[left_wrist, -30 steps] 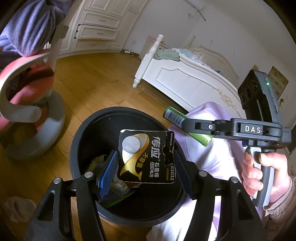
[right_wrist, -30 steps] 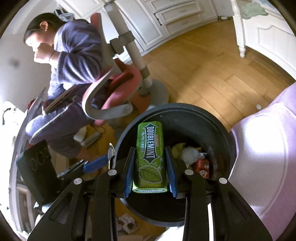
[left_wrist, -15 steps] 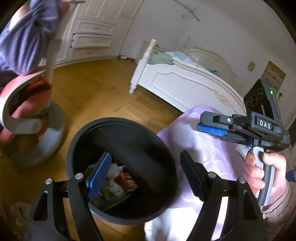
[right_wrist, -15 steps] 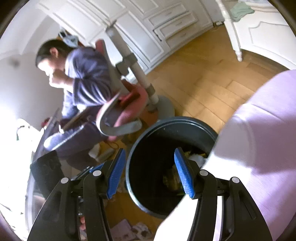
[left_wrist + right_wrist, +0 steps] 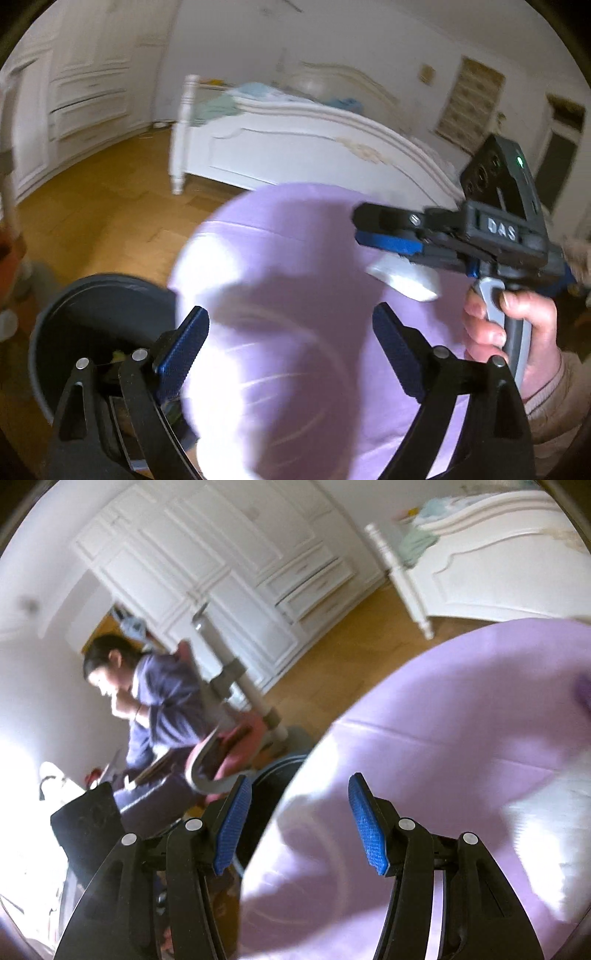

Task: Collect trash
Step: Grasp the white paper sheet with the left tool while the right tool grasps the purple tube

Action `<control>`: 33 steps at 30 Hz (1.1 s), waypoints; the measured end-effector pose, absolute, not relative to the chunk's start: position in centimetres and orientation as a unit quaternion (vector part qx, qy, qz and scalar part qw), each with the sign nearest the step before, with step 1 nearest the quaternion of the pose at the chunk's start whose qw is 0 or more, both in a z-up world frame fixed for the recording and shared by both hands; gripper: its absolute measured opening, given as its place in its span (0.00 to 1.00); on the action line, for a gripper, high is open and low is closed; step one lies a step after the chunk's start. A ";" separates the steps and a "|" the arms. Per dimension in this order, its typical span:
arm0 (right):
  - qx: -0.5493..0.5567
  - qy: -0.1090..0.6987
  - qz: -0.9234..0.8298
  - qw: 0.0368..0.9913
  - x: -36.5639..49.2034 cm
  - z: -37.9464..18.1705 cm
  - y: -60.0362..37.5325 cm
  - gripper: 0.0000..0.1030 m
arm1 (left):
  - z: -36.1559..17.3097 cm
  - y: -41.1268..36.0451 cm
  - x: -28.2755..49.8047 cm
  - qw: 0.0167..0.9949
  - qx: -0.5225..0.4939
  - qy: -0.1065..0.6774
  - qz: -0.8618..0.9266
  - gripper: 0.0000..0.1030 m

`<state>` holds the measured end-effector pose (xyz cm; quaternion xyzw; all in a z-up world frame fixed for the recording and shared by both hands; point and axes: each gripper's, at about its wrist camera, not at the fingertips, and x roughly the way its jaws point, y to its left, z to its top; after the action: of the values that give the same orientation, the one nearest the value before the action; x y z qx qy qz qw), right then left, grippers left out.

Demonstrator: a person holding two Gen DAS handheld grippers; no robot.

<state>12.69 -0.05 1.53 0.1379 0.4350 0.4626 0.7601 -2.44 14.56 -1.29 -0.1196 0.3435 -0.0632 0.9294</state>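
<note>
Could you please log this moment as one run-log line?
left gripper: opening, empty | right gripper: open, empty | trash bin: lower left

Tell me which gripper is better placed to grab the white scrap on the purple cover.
Right: the right gripper hovers open and empty right by the white scrap; the left gripper, jaws opening, is nearer the bin.

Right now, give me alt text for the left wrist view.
The left gripper, empty with jaws opening, hangs over a lilac sheet. A black bin sits lower left; the right gripper, in a hand, is at right. A white bed stands behind.
</note>
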 end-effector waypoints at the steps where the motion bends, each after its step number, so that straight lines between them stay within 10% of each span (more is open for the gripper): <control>1: 0.143 0.431 0.453 0.767 13.2 1.5 -1.6 0.54 | -1.2 13.1 -1.6 0.929 -0.107 0.347 -0.074 0.87; 23: -0.052 0.444 0.353 0.822 26.3 -4.3 -9.4 0.53 | -5.5 -1.6 11.9 0.882 0.060 0.425 -0.193 0.95; 33: -0.029 0.447 0.352 0.822 27.3 -5.5 -10.6 0.26 | -6.3 -3.6 13.0 0.862 0.058 0.444 -0.239 0.95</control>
<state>27.27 -10.59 -5.51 -0.0287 0.4474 0.3519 0.8216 13.02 -3.63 -6.30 0.0581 0.4436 -0.2390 0.8618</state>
